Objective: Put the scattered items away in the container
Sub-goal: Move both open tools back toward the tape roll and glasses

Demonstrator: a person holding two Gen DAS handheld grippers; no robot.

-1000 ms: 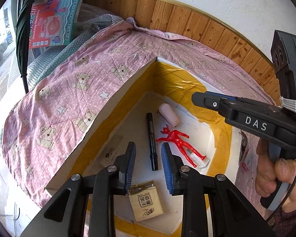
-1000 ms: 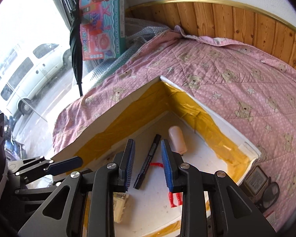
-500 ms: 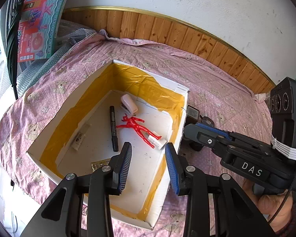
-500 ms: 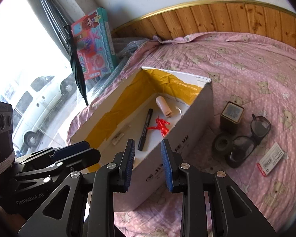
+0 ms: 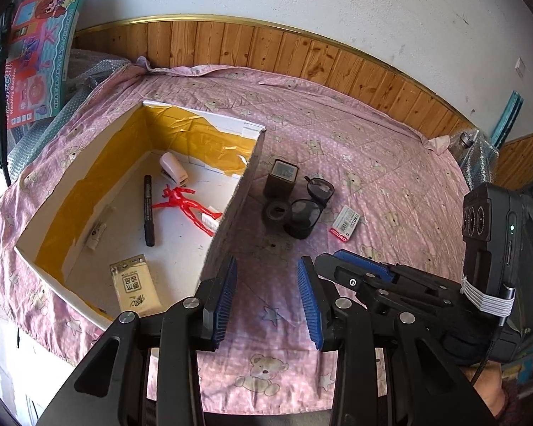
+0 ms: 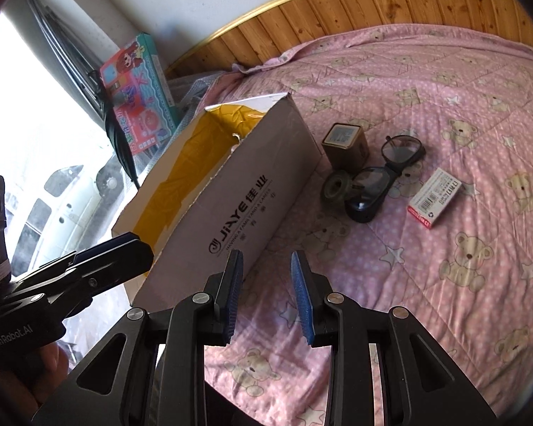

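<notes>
Partly done: marker [image 5: 148, 209], stapler [image 5: 173, 172], red figure [image 5: 184, 204] and tissue pack [image 5: 135, 289] already inside box [image 6: 231, 191]; tin [image 6: 346, 143], tape roll [image 6: 335, 185], glasses [image 6: 383, 174] and staple packet [image 6: 434, 198] still on bed [image 6: 444, 106] beside it; left claw [image 5: 268, 300] and right claw [image 6: 267, 296] both apart, empty.

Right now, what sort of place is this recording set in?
Probably a home bedroom: a bed-like surface under a pink bear-print quilt, wooden wall panelling, and a colourful boxed toy leaning nearby.
</notes>
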